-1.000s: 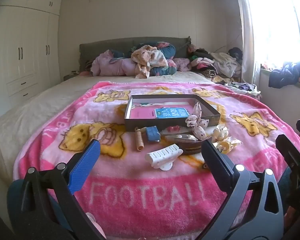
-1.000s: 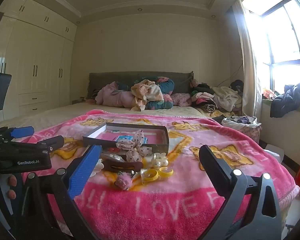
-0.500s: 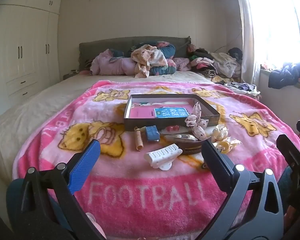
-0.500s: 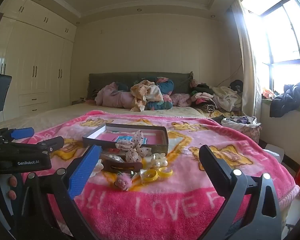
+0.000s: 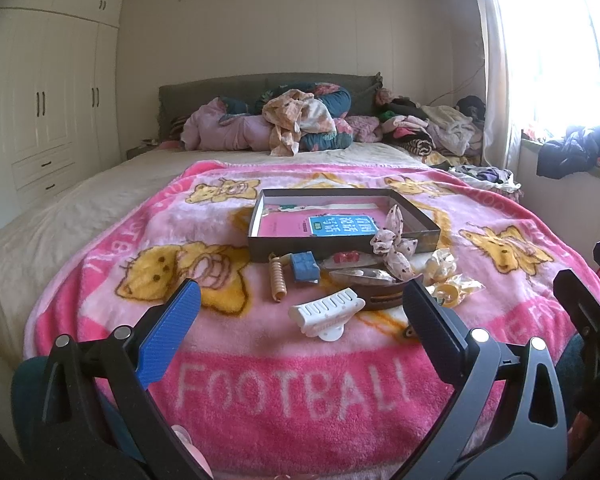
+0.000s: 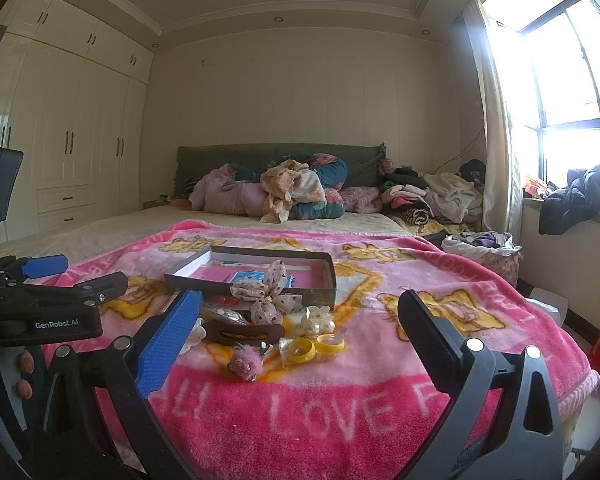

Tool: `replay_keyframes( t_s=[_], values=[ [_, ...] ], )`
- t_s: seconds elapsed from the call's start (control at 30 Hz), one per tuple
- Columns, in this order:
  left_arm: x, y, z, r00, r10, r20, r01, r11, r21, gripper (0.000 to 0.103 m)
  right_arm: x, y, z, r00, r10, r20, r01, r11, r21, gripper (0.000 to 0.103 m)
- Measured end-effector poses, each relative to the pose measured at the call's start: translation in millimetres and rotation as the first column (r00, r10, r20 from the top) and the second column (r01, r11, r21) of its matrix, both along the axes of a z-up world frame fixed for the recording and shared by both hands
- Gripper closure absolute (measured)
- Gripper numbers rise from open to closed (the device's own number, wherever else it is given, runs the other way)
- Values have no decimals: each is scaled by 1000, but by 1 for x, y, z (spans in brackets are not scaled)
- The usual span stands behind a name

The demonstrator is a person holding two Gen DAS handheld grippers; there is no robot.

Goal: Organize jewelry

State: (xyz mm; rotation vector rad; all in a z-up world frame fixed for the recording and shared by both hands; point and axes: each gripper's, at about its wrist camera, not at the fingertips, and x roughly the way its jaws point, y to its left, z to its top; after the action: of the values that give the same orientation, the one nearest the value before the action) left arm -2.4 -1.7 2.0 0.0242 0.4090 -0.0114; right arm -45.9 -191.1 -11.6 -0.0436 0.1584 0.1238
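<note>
Your left gripper (image 5: pixel 300 312) hangs with its jaws wide and empty, low over the near edge of the pink blanket (image 5: pixel 284 384) on the bed. Your right gripper (image 6: pixel 296 320) does the same, jaws wide, nothing between them. Just beyond the left jaws lies the white claw clip (image 5: pixel 326 314); past it sit the coiled hair tie (image 5: pixel 277 280), the blue block (image 5: pixel 305 267) and the brown barrette (image 6: pixel 242 332). Beyond the right jaws lie 2 yellow rings (image 6: pixel 314 347) and a pink fuzzy clip (image 6: pixel 245 361). The polka-dot bow (image 5: pixel 394 244) leans on the near wall of the open box (image 5: pixel 292 245), farther off.
</note>
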Motion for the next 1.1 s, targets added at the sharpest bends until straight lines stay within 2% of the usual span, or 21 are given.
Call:
replay_keyframes(
  t_s=[1.1],
  values=[
    [1, 1, -1, 1000, 1, -3, -1, 1000, -4, 10, 1, -4, 1, 1000, -9, -7, 9, 1000, 6, 5]
  ],
)
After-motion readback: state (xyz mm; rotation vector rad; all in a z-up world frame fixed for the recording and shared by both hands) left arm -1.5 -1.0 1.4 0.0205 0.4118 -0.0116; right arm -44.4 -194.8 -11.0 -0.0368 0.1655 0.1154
